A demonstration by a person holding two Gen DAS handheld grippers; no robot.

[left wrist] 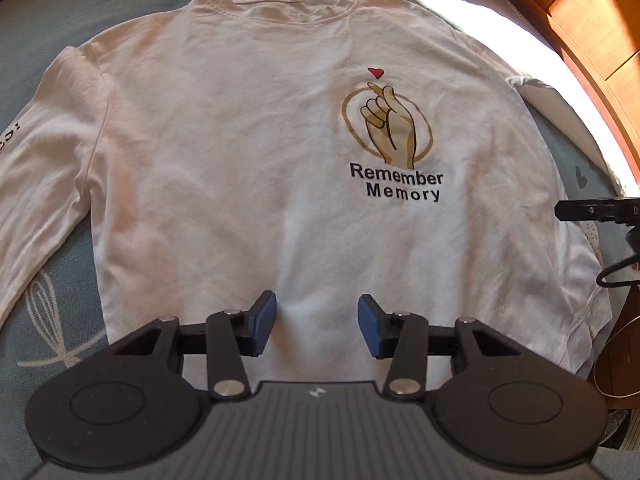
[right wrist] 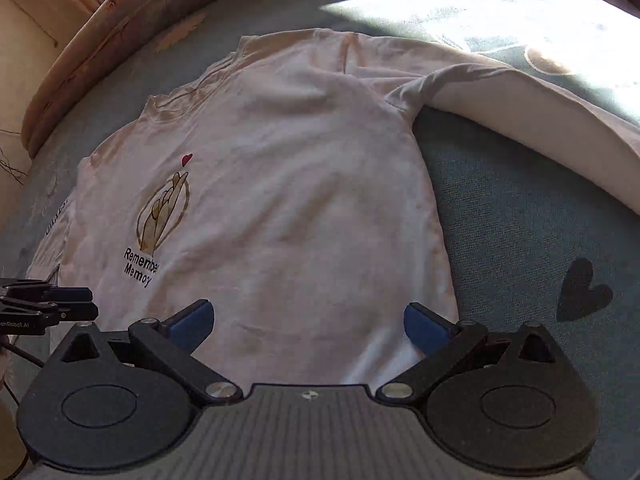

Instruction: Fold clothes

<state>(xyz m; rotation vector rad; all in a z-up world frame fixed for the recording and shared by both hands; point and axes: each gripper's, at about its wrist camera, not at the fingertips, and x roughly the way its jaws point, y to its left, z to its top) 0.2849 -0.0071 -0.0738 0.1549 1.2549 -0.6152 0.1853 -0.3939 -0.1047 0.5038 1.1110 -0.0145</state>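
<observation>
While the white shirt lies flat, print up, on the blue-grey bed, my left gripper and right gripper hover over its hem, both spread, pinching nothing.

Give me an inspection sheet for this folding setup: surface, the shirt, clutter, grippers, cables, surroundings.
Surface: blue-grey bedspread with heart and leaf prints, partly sunlit.
Job's things: white long-sleeved shirt lying front up, unfolded, "Remember Memory" print showing; one sleeve stretched out sideways.
Clutter: nothing seen.
Grippers: left gripper above the hem, jaws open, nothing between them; right gripper above the hem, jaws wide open, empty.
Cables: black cable by the right gripper's body.
Surroundings: wooden furniture beside the bed; padded edge opposite.
</observation>
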